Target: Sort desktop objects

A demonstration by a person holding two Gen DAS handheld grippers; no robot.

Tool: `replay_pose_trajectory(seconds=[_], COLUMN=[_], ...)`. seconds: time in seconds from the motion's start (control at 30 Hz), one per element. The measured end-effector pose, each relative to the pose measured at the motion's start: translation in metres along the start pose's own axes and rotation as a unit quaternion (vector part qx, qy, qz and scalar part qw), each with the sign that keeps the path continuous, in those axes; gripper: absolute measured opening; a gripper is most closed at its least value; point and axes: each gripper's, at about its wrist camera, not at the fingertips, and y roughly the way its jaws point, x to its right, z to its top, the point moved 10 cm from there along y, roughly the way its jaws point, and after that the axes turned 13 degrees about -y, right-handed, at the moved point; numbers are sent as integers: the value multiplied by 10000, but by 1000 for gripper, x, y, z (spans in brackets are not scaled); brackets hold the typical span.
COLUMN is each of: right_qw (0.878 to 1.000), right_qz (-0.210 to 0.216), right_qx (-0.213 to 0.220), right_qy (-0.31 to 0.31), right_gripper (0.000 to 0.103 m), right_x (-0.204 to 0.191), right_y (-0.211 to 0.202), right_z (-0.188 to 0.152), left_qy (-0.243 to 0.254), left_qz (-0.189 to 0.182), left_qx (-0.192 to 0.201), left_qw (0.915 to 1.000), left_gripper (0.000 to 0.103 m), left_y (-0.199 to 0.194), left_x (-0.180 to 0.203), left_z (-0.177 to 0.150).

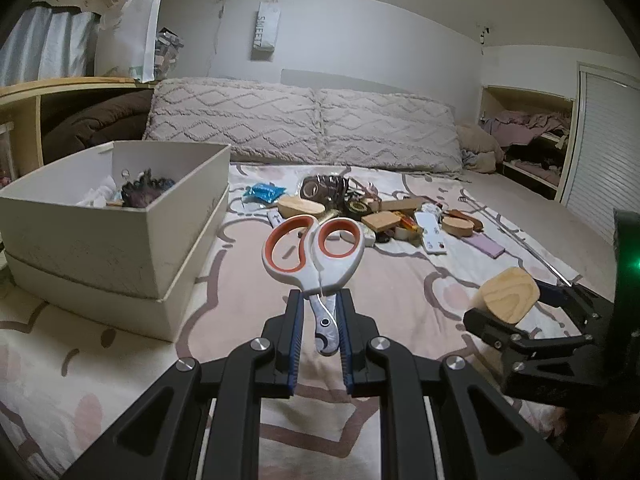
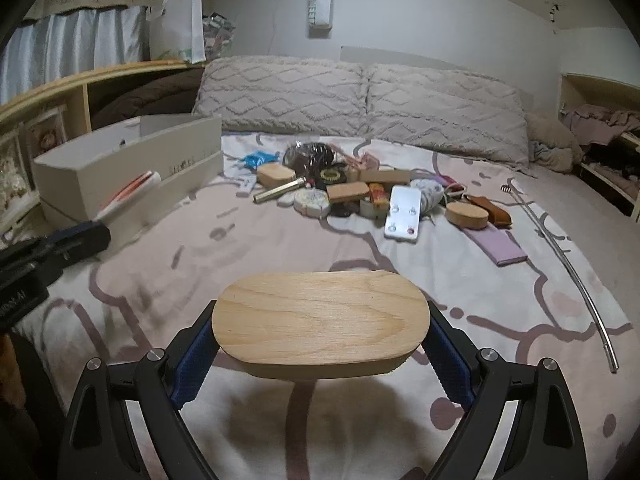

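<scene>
My left gripper (image 1: pixel 319 304) is shut on white scissors (image 1: pixel 316 256) with orange-lined handles, held by the blades with the handles pointing away, above the bed. My right gripper (image 2: pixel 320 338) is shut on an oval wooden block (image 2: pixel 320 318), clamped across its long ends and lifted over the bedspread. In the left wrist view that block (image 1: pixel 507 294) and the right gripper (image 1: pixel 520 312) show at the right. The left gripper (image 2: pixel 86 236) with the scissors (image 2: pixel 128 196) appears at the left of the right wrist view. A white box (image 1: pixel 120 236) with several items inside stands left of the scissors.
A heap of small objects (image 2: pixel 352 196) lies mid-bed: wooden blocks, a brass tube (image 2: pixel 280 191), a white card (image 2: pixel 404 214), a blue packet (image 2: pixel 256 159). A purple pad (image 2: pixel 498 246) and a long metal rod (image 2: pixel 576 276) lie to the right. Pillows (image 2: pixel 360 98) line the back.
</scene>
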Motion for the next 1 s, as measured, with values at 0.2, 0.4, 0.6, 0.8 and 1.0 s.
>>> replay_pose_trajectory(seconds=[0.2, 0.4, 0.6, 0.8, 1.0], right_qw=[9996, 9984, 9960, 9936, 9926], right_qz=[26, 109, 256, 442, 591], right_qx=[274, 556, 855, 1008, 1043], right_qy=[78, 88, 105, 246, 200], right_gripper=[94, 94, 94, 94, 94], right_x=[4, 7, 9, 12, 9], right_y=[-17, -31, -38, -35, -24], right_z=[27, 57, 93, 123, 150], left_qy=[69, 144, 167, 119, 8], left_qz=[-14, -38, -101, -44, 52], left_qx=[192, 531, 857, 1089, 1205], left_qw=[9998, 9985, 9961, 9940, 9927], left_gripper=[16, 16, 16, 16, 16], left_y=[-11, -20, -26, -23, -12], left_x=[1, 6, 10, 10, 5], left_z=[19, 50, 84, 120, 152])
